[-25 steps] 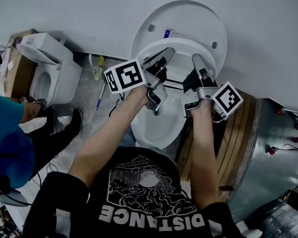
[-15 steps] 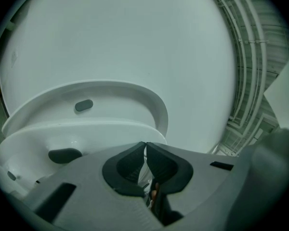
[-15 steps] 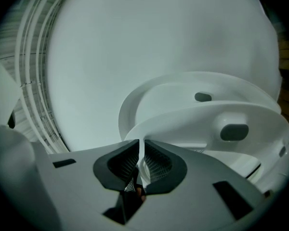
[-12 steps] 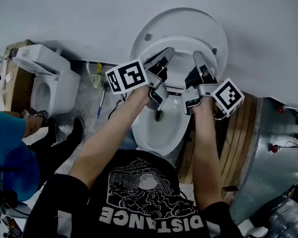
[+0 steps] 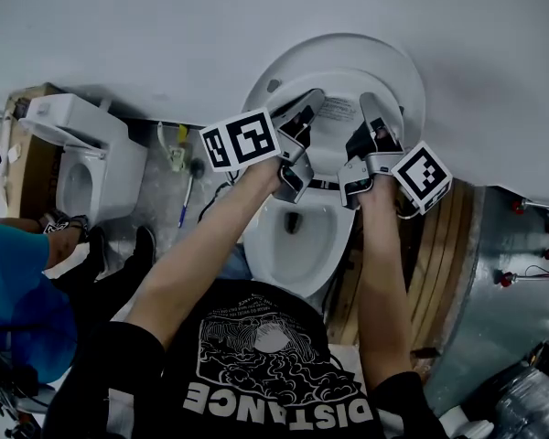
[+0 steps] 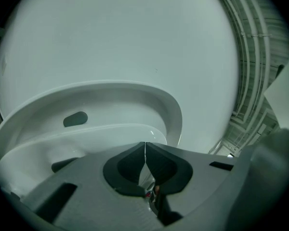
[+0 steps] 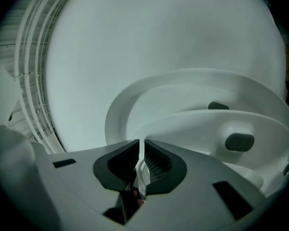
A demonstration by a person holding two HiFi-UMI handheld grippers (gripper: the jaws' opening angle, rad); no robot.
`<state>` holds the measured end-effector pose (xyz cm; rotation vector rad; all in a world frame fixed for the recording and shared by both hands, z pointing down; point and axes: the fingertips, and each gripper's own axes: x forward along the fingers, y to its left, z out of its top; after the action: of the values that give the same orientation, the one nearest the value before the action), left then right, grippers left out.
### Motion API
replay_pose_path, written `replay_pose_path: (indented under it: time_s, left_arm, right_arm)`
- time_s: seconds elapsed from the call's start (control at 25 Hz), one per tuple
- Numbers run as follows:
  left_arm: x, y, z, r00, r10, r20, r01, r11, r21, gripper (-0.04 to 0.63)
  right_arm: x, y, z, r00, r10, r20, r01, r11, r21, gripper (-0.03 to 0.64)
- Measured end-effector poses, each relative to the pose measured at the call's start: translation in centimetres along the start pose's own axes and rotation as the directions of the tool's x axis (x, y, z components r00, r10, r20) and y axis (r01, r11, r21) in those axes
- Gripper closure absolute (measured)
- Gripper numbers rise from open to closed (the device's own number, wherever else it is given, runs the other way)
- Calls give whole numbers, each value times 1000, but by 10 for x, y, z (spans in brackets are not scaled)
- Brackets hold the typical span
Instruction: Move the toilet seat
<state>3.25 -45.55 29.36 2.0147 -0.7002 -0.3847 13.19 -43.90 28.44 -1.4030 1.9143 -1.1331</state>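
The toilet seat (image 7: pixel 197 129) stands raised on its rear hinge, close in front of the open lid (image 5: pixel 348 48), at 12 o'clock from the bowl (image 5: pixel 297 236). You cannot tell whether seat and lid touch.

Treat the seat as a rigid moulded ring: probably light, but glossy and likely to slip from a narrow pinch. It pivots only about the hinge, so guide it along that arc. If released partway it would probably slam. Take hold on the free rim, one point at 10 o'clock and one at 2 o'clock, to keep the load even.

The right tongs (image 7: pixel 141 146) are nearly closed, pinching a thin white edge of the seat. The left tongs (image 6: pixel 145 146) are pressed together at the seat's rim; nothing clearly sits between their pads, so count on them for pushing only.

A second toilet (image 5: pixel 82 154) stands at 9 o'clock, and wooden boards (image 5: pixel 444 245) lie at 4 o'clock.
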Motion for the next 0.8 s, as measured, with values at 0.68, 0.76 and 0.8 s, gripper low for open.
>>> replay_pose_path:
  time_s: [0.68, 0.76, 0.8]
  left_arm:
    - [6, 6, 6, 1000, 20, -14, -20, 999, 28, 580]
    - [6, 10, 5, 999, 46, -25, -45, 998, 42, 580]
    - [7, 12, 6, 998, 57, -30, -56, 997, 50, 580]
  right_arm:
    - [10, 5, 3, 1000, 12, -4, -12, 1000, -21, 572]
    - [12, 7, 0, 1000, 17, -26, -17, 1000, -23, 572]
    - [15, 9, -1, 999, 29, -35, -30, 999, -20, 572]
